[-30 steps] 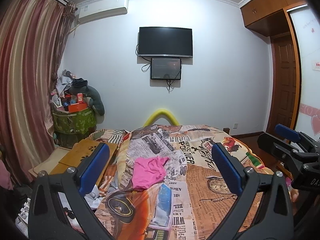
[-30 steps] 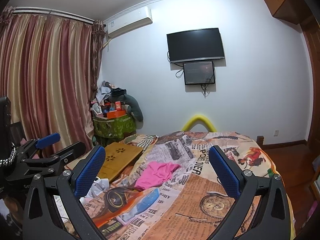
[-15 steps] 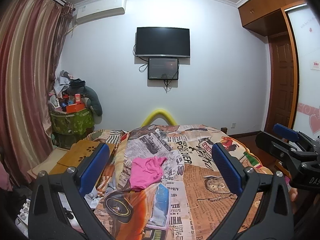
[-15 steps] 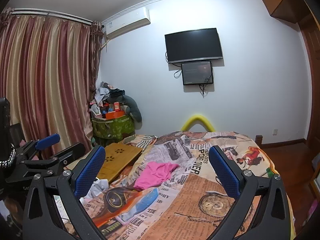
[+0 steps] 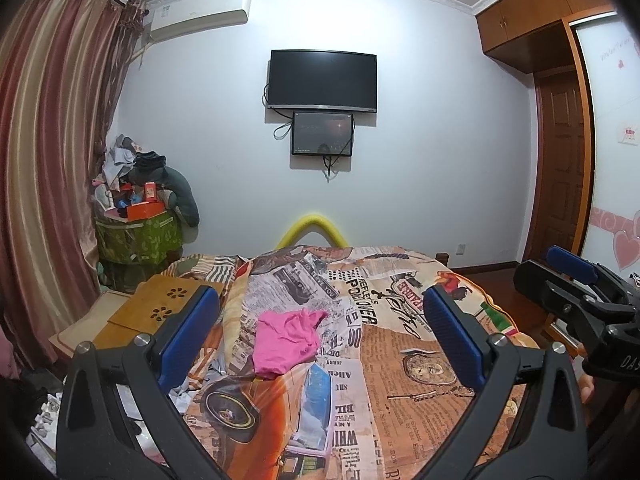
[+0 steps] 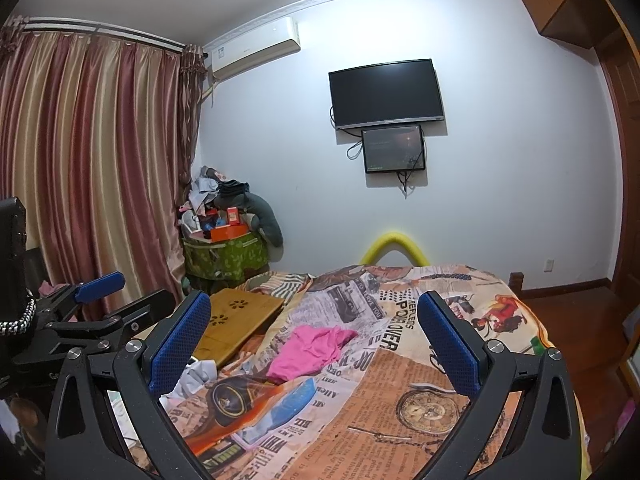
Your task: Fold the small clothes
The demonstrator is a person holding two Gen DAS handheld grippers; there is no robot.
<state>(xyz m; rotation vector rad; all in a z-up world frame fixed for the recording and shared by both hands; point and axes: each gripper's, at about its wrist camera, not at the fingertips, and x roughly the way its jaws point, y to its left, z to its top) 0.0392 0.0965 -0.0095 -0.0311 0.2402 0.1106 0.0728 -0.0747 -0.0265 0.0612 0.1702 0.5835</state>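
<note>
A small pink garment [image 5: 286, 338] lies crumpled on the newspaper-print bedspread [image 5: 400, 360], left of the bed's middle; the right wrist view shows the pink garment [image 6: 312, 350] too. My left gripper [image 5: 320, 332] is held above the near end of the bed, open wide, with nothing between its blue pads. My right gripper [image 6: 314, 338] is also open and empty, well short of the garment. In the left wrist view the right gripper [image 5: 576, 292] shows at the right edge; in the right wrist view the left gripper [image 6: 100, 312] shows at the left edge.
A wooden lap desk [image 5: 160, 312] lies on the bed's left side, with crumpled white cloth [image 6: 194, 378] near it. A green bin piled with clutter [image 5: 138, 236] stands in the corner by the curtains [image 6: 88, 180]. A TV [image 5: 322, 80] hangs on the far wall; a door [image 5: 560, 168] is at right.
Both views have shifted slightly, the bed and garment sitting a little lower and closer in frame. The garment has not moved and both grippers stay open.
</note>
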